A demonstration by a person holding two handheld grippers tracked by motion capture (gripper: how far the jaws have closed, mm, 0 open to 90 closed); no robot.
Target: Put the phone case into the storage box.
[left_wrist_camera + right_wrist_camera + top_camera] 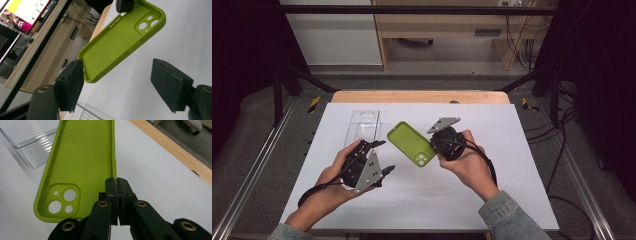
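A lime-green phone case (pixel 411 143) with camera cut-outs is held slightly above the white mat, hollow side up. My right gripper (pixel 116 183) is shut on the case's long side wall near its camera end (pixel 61 200); in the high view it (pixel 433 146) sits at the case's right edge. My left gripper (pixel 384 156) is open just left of the case and holds nothing. In the left gripper view its pads (pixel 71 83) stand wide apart, with the case (pixel 120 42) ahead and one corner close to the left pad.
A clear plastic tray (pixel 364 125) lies on the white mat (pixel 492 190) left of the case and beside my left hand, seen too as a ribbed tray (pixel 27 142). The wooden table edge (pixel 419 96) runs along the far side.
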